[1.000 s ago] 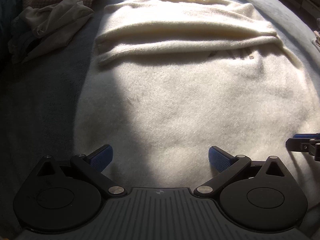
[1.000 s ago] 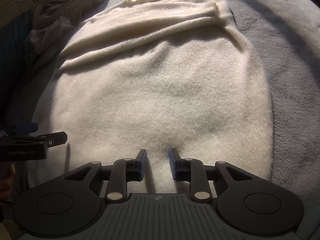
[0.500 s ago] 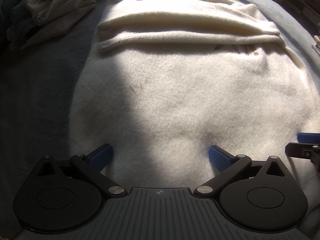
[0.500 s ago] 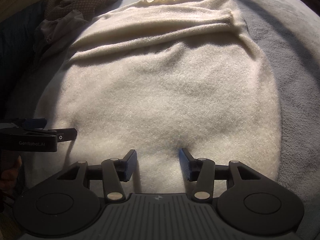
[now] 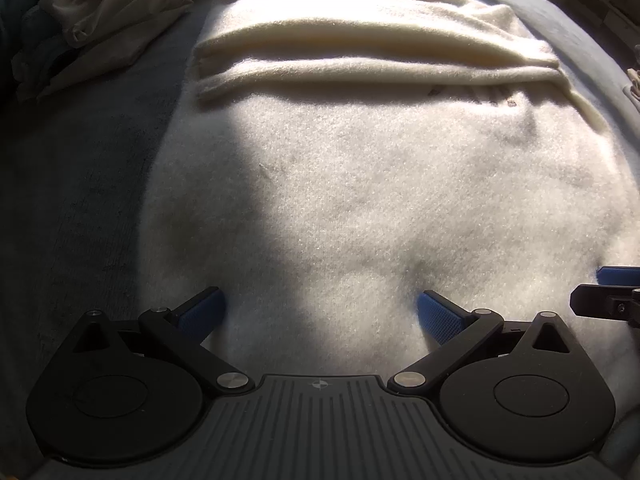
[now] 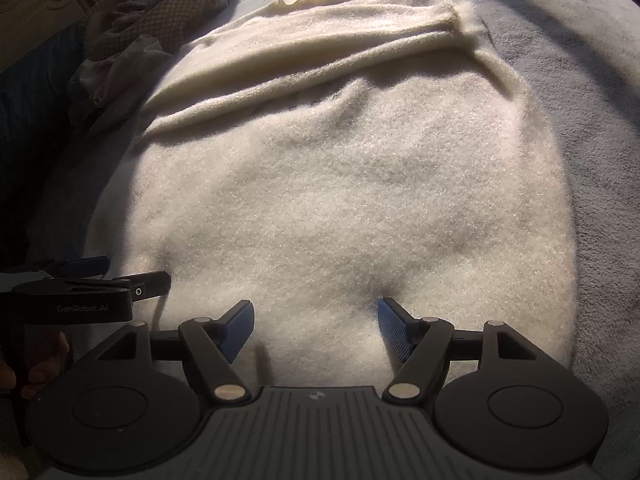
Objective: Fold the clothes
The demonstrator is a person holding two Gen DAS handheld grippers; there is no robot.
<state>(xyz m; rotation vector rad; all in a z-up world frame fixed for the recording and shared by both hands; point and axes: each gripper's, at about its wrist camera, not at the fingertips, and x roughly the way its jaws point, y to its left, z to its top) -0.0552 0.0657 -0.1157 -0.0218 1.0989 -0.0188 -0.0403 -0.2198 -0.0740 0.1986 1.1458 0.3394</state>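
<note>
My white sweater (image 5: 360,184) lies flat on the gray bed (image 6: 600,128), sleeves already folded across the top. The bottom half is not folded up yet. My left gripper (image 5: 320,312) is wide open. My right gripper (image 6: 316,320) is opening, pinching nothing. The near hem hides under my grippers.

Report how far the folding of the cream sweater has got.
Done: both sleeves lie folded across the cream sweater on the grey blanket. In hand: nothing; the left claw is open and the right claw is opening over the near hem. Left: folding the body, then the crumpled clothes.
</note>
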